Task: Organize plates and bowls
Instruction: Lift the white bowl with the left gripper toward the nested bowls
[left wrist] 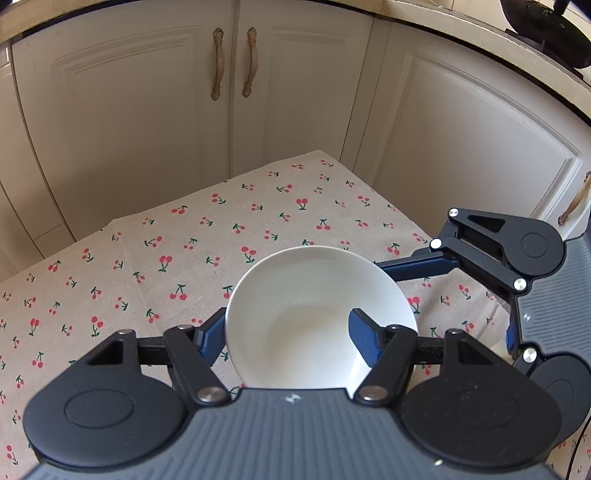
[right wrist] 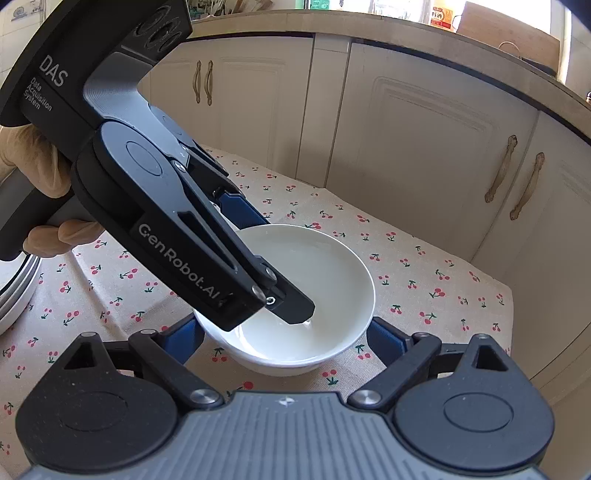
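Left gripper body: "DAS", with "Data Acquisition System" below it
Left gripper arm: "GenRobot.AI"
Orange package on the counter: characters too small to read
Left wrist view: no readable text

both wrist views close, sharing bowl

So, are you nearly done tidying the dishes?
Not yet. Some plates already sit stacked off to one side. The white bowl is the job in hand: the left hand-held gripper straddles its rim, though I can't tell if it's pinching, and the right hand-held gripper waits open around it. The bowl is not yet put away.
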Tool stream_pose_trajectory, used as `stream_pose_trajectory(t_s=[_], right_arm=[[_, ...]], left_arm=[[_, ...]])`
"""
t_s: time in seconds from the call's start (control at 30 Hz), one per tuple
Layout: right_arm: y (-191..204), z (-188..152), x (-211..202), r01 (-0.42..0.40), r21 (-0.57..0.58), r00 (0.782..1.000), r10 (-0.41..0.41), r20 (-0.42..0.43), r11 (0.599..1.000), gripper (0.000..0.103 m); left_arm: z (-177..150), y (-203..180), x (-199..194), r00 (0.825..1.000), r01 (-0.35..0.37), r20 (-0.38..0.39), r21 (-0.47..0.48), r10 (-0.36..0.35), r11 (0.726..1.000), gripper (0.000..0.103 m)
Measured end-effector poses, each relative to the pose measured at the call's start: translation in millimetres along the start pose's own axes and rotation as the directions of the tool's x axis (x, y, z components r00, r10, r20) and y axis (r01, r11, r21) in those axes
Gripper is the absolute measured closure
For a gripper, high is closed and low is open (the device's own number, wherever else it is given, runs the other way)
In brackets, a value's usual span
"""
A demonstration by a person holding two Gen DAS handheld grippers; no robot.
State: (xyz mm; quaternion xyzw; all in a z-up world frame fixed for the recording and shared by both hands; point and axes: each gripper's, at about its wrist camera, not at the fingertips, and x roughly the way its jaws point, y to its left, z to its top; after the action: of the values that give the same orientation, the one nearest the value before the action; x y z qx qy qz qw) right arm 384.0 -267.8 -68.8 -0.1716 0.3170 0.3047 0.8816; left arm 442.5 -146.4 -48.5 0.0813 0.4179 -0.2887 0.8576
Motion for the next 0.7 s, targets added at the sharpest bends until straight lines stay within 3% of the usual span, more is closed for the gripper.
stream_pose_trajectory(t_s=[0.7], right_arm=[[61,5,-94,0.022,-0.031,0.999,-0.021,0.036,0.999,0.006]], left_arm=[[-29,-50,-98,0.999,0.003,0.054,0.038,-0.005,0.999,0.035]])
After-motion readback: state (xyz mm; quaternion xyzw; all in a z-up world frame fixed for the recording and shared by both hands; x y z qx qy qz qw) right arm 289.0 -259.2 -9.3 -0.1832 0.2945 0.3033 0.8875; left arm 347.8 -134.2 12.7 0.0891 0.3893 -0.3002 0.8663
